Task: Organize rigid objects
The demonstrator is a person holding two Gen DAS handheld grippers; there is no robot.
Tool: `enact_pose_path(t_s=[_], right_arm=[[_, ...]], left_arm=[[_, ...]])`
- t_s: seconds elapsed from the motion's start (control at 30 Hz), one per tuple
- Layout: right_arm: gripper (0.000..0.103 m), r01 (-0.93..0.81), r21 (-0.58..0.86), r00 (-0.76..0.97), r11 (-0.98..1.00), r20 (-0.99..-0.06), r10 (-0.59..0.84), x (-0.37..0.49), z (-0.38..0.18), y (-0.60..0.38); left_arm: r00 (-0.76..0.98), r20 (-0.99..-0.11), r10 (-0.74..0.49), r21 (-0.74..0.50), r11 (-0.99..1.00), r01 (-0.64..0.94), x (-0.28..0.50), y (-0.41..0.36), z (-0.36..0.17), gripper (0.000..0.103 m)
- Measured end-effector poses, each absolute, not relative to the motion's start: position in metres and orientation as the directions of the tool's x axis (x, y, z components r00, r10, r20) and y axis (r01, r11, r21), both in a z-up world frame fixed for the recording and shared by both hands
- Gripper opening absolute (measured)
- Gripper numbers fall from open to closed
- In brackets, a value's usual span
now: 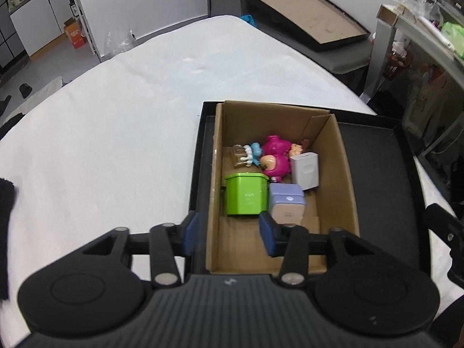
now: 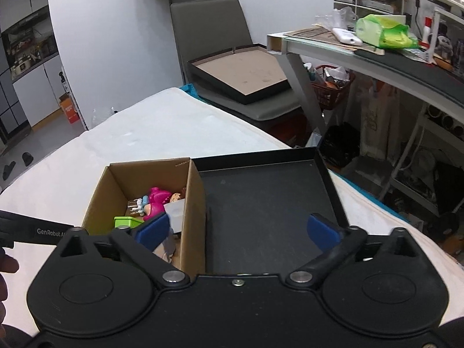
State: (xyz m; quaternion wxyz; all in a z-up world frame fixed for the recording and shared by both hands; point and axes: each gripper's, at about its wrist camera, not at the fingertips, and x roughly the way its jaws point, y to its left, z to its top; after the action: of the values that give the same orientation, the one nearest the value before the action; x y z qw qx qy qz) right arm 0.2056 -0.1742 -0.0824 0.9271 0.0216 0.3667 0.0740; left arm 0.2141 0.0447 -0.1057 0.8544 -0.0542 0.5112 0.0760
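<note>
Left wrist view first: the left tongs [image 1: 230, 233] hang wide and hold nothing, straddling the left wall of the cardboard box [image 1: 345, 162], one blue pad outside it, the other inside. The box sits in the left part of a shallow black tray [image 1: 406, 150], which rests on a white bed [image 1: 116, 110]. Inside the box is a huddle of small rigid things: a green lidded container [image 1: 246, 194] nearest the tongs, a lilac and beige case [image 1: 287, 206] touching it on the right, a white block [image 1: 306, 172] behind that, a magenta toy figure [image 1: 275, 156] in the middle, and a small blue and white clip [image 1: 250, 153] at the back beside a brownish piece I cannot identify.

Over to the right wrist view: the right tongs [image 2: 237, 229] are spread wide too, empty, hovering across the box's right wall and the bare floor of the tray. The left tool's black arm shows at the left edge.

My read: the things look gathered in the box, with none visible on the bed or the tray floor. Whether this is the close of the sorting or the start of a pick, I cannot tell. If a pick, the green container is the nearest candidate, and the left tongs need to clear the wall and drop squarely over it.
</note>
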Motion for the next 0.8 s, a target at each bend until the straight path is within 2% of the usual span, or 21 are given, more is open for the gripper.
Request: enact_pose_path(t_s=[0.2,0.4,0.8], right_arm=[[0.103,-0.083,0.095,0.693,0.992,-0.710,0.126,0.196,-0.064,-0.188],[0.103,-0.049,0.098,0.701,0.994,-0.705,0.104,0.180,-0.044,-0.194],[0.103,-0.011,0.117,0.745,0.993,-0.661,0.086,0.142,-0.011,-0.198]], left_arm=[[0.507,-0.862,0.025,-0.036,0.993,-0.110,0.196,0.030,-0.076,0.071],[0.559,-0.829,0.004,-0.032,0.998,-0.054,0.173,0.025,-0.047,0.084],[0.614,-0.789,-0.008,-0.056,0.997,-0.059,0.121,0.040,-0.015,0.088]])
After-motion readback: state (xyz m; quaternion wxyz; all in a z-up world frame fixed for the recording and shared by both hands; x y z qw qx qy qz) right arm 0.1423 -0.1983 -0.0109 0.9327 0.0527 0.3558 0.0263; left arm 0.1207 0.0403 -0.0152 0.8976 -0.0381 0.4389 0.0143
